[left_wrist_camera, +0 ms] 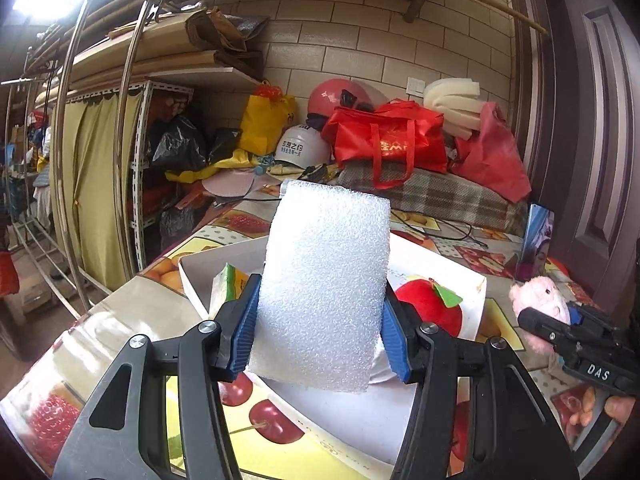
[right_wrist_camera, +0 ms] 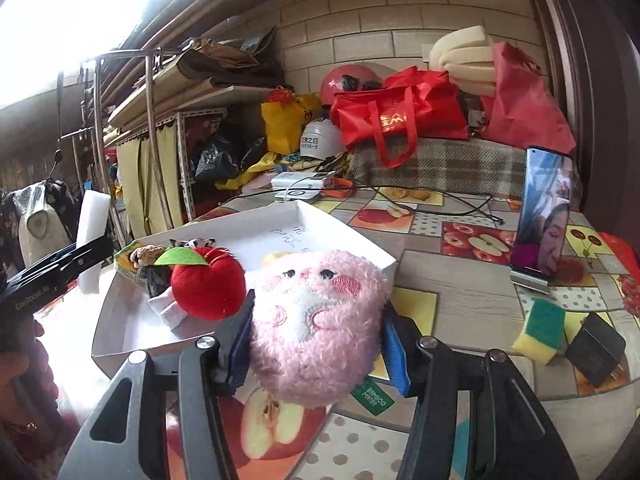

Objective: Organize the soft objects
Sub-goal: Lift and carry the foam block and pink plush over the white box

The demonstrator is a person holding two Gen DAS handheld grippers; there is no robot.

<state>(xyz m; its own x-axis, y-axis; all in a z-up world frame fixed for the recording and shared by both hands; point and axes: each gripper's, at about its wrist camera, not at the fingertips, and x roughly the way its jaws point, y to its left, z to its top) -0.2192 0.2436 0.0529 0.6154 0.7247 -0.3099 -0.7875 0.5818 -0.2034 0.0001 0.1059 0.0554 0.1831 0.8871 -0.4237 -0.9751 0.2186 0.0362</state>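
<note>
White foam block (left_wrist_camera: 324, 292), pinched upright in my left claw (left_wrist_camera: 320, 320) above the near part of the white tray (left_wrist_camera: 192, 280); pink plush pig (right_wrist_camera: 316, 320), pinched in my right claw (right_wrist_camera: 316, 336) just before the tray's near corner. In the tray: red plush apple (right_wrist_camera: 208, 288), small plush animals (right_wrist_camera: 152, 256). On the table (right_wrist_camera: 460, 300) to the right: green-yellow sponge (right_wrist_camera: 540, 332), black charger (right_wrist_camera: 596, 352), propped phone (right_wrist_camera: 544, 216).
</note>
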